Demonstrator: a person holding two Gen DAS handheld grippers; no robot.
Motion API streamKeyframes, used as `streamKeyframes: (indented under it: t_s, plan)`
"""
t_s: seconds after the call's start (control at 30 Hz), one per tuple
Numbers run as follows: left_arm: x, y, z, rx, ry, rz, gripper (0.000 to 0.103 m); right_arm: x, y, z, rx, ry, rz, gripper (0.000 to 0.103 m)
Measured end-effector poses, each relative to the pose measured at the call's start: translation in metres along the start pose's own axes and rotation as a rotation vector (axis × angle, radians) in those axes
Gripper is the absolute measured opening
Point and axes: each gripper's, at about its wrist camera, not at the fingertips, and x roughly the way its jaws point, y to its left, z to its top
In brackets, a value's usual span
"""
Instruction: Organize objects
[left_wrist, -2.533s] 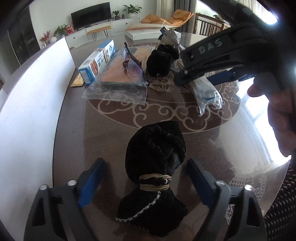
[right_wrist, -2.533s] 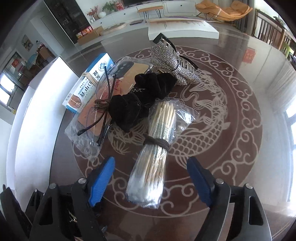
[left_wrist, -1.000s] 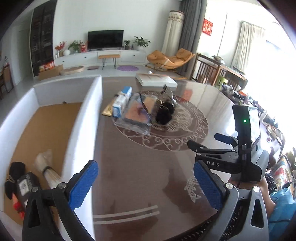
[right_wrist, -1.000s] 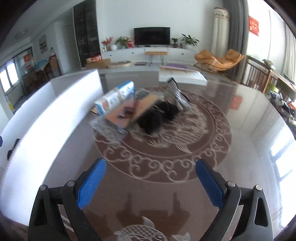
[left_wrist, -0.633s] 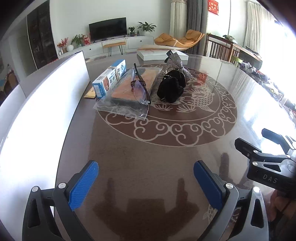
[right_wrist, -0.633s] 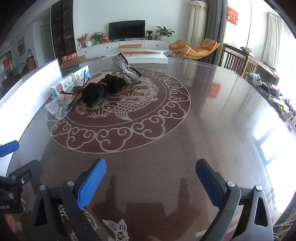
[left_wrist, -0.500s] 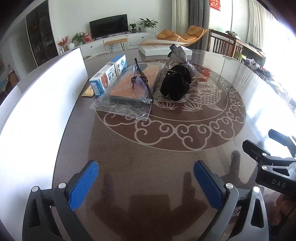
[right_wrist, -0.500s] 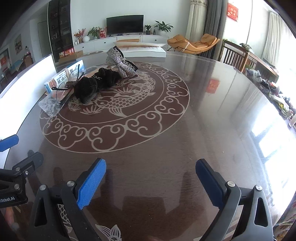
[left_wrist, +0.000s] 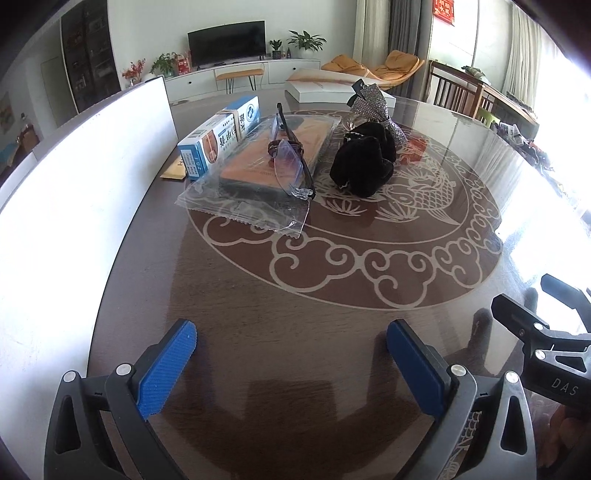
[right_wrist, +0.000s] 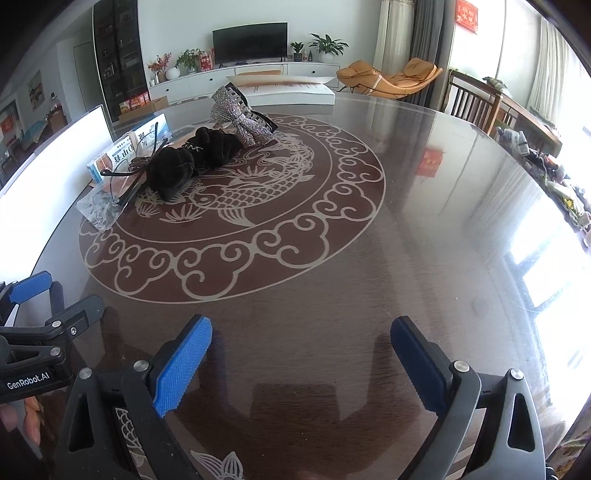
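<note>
On the round dark table (left_wrist: 258, 295) lie a blue-and-white box (left_wrist: 218, 136), an orange packet in clear plastic (left_wrist: 273, 162) with glasses (left_wrist: 291, 162) on top, a black cloth bundle (left_wrist: 364, 162) and a glittery silver hair clip (left_wrist: 371, 101). The same pile shows in the right wrist view: the bundle (right_wrist: 192, 160), the clip (right_wrist: 240, 114), the box (right_wrist: 125, 151). My left gripper (left_wrist: 291, 358) is open and empty, well short of the pile. My right gripper (right_wrist: 301, 354) is open and empty near the table's front edge, beside the left one.
A white bin wall (left_wrist: 74, 192) runs along the table's left side. A flat white box (right_wrist: 288, 90) lies at the far edge. Wooden chairs (right_wrist: 476, 103) stand at the back right. The right gripper's body (left_wrist: 546, 350) shows at the lower right of the left wrist view.
The black bundle near the left gripper and the cotton-swab bundle before the right gripper have left the table. Both grippers, still open, have drawn back to the near edge.
</note>
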Motion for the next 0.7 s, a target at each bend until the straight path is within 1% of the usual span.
streamKeyframes:
  t_s: [0.33, 0.57, 0.7]
  plan:
    - [0.0003, 0.0000, 0.0002, 0.000, 0.000, 0.000, 0.103, 0.0027, -0.0001, 0.0007, 0.010, 0.016, 0.018, 0.098]
    - [0.0003, -0.0001, 0.0003, 0.000, 0.000, 0.000, 0.103, 0.0050, 0.0016, 0.0016, 0.006, 0.028, 0.022, 0.103]
    - [0.0003, 0.0000, 0.0003, 0.000, 0.000, 0.000, 0.103, 0.0053, 0.0012, 0.0011, 0.007, 0.029, 0.022, 0.103]
